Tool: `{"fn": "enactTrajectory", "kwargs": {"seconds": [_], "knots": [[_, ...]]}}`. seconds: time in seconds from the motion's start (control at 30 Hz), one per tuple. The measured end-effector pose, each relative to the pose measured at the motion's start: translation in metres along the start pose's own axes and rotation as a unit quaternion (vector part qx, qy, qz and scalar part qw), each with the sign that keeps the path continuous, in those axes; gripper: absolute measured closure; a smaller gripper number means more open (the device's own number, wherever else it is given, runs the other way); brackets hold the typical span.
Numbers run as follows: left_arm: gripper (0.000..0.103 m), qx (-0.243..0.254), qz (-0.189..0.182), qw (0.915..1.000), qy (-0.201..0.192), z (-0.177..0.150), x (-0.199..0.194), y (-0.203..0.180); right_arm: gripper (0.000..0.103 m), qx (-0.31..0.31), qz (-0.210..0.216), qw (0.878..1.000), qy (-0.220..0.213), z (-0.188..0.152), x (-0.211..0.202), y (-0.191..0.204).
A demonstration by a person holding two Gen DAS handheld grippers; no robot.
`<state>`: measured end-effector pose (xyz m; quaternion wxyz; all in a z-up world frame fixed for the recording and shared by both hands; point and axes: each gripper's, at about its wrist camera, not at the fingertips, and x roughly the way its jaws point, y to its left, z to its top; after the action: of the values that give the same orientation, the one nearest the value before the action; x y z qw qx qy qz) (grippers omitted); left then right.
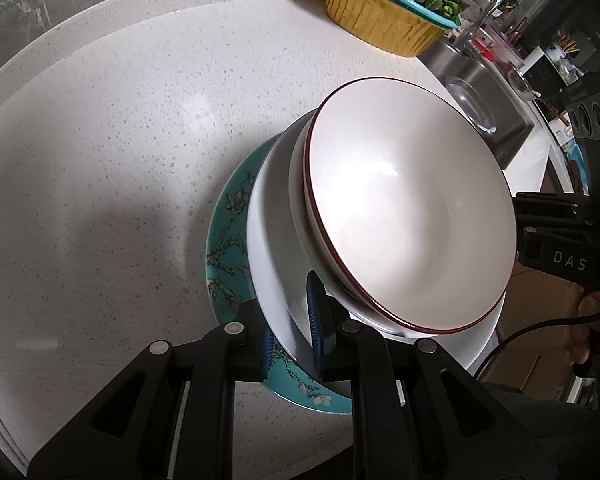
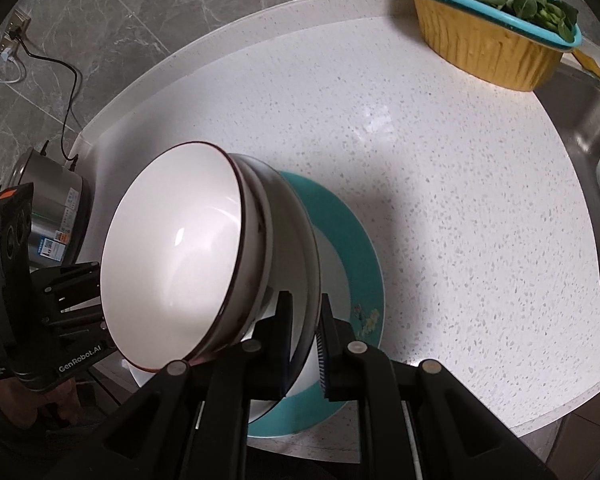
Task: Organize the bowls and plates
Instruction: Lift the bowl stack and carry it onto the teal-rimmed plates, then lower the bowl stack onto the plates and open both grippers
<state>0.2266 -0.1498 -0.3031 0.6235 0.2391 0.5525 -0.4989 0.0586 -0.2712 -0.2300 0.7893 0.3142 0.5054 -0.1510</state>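
The left gripper and right gripper are each clamping the white plate under the stacked red-rimmed bowls, so lowering it level onto the teal plate is needing equal, slow movement.

Teal plate mostly hidden under white plate.

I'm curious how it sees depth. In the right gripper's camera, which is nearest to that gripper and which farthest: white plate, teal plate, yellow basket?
1. White plate, clamped in the right gripper.
2. Teal plate, just behind it.
3. Yellow basket, far across the counter, upper right.
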Motion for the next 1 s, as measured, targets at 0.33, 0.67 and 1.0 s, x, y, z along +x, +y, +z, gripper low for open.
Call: {"fn": "enactTrajectory", "kwargs": {"seconds": [0.33,0.67,1.0], "knots": [[0.09,-0.001,0.003,1.0,0.0,0.0,0.011,0.007,0.09,-0.002,-0.005,1.0,0.002,-0.008,0.011,0.0],[0.09,0.0,0.004,1.0,-0.006,0.0,0.013,0.008,0.089,-0.008,-0.008,1.0,-0.006,-0.015,0.013,0.002],[0.064,-0.026,0.011,0.9977,-0.061,-0.004,-0.017,0.024,0.071,0.006,-0.021,0.999,-0.024,-0.023,0.0,0.003]]}}
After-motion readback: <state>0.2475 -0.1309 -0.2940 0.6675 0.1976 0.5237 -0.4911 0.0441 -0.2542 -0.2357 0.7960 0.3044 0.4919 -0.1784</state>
